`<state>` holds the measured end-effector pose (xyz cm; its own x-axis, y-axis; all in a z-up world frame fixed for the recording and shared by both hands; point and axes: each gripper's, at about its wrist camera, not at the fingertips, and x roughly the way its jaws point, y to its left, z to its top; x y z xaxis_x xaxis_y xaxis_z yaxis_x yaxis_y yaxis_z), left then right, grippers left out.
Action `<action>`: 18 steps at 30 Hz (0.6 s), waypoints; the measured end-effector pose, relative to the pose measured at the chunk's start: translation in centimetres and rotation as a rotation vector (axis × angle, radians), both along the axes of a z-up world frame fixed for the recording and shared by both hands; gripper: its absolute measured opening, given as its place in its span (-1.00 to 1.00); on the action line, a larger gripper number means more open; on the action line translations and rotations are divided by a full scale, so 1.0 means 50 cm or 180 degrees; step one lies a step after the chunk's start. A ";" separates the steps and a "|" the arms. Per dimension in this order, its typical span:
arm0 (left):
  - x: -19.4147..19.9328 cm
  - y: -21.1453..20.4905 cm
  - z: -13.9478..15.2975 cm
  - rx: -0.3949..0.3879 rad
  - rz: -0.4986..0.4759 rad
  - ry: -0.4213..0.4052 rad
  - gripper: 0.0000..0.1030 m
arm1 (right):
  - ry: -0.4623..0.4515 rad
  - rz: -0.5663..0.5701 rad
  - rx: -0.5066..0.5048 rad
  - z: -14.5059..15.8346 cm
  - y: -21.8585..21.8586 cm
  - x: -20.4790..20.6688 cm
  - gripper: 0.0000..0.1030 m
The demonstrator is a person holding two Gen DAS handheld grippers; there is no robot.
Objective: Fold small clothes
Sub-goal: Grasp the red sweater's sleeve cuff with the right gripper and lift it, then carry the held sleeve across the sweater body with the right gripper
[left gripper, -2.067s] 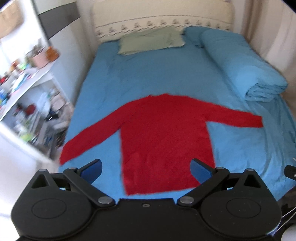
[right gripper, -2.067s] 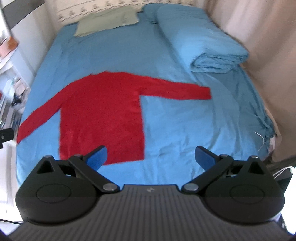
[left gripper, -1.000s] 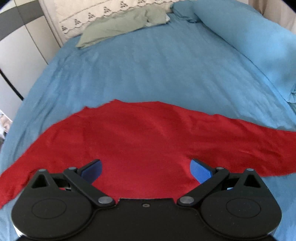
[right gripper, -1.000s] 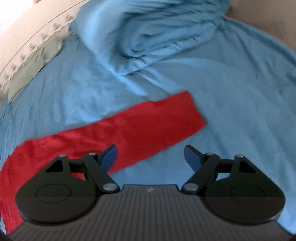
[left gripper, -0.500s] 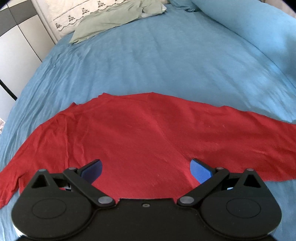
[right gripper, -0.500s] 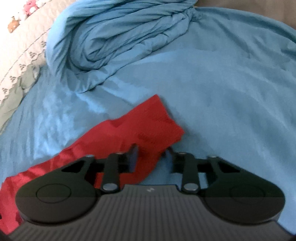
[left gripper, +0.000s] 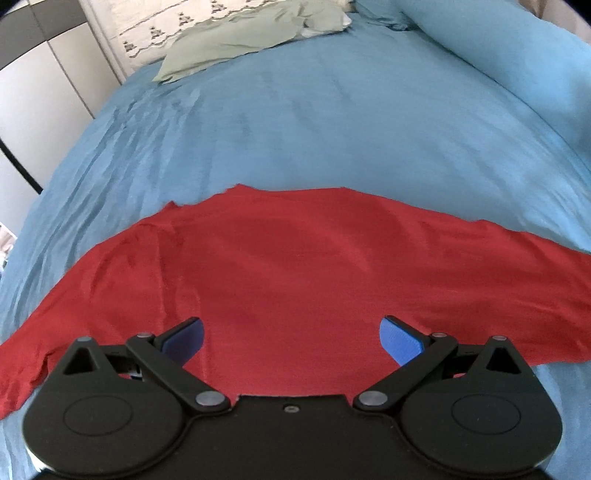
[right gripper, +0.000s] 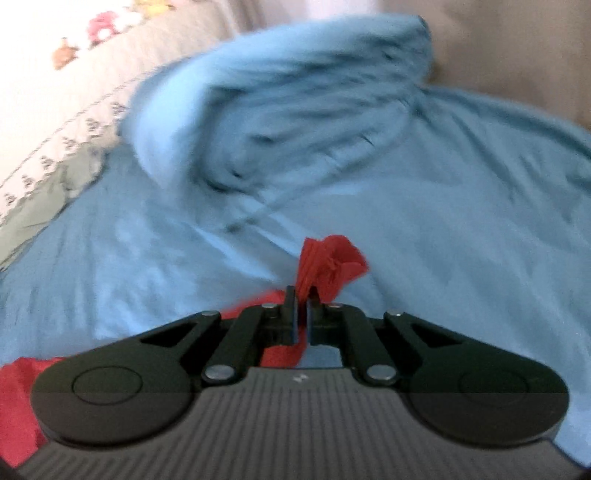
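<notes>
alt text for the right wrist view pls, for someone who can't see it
The right gripper is shut on the bunched cuff of a red sweater, lifting it a little above a blue bedsheet. Behind it lies a rolled blue duvet, blurred by motion, with a pale green pillow at the far left.

Setting was a home bedroom: a bed (left gripper: 332,122) under a blue sheet, green pillow (left gripper: 251,37) at its head against an embroidered headboard (left gripper: 166,22), rolled blue duvet (right gripper: 280,110) along one edge.
</notes>
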<state>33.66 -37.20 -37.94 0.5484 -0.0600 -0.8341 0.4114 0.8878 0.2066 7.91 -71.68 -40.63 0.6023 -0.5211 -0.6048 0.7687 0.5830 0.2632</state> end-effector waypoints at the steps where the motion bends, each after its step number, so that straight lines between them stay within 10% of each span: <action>1: 0.004 0.015 0.005 -0.0013 0.0022 0.0001 1.00 | -0.0038 0.0081 -0.0050 0.019 0.012 0.013 -0.64; 18: 0.040 0.358 0.071 -0.0147 0.0308 -0.0071 1.00 | -0.0775 0.2030 -0.0242 0.232 0.531 0.399 -0.64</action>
<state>35.65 -19.30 -34.42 0.5718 -0.0439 -0.8192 0.3191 0.9318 0.1728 27.86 -45.12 -29.01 0.9196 -0.0550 -0.3890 0.1930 0.9257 0.3254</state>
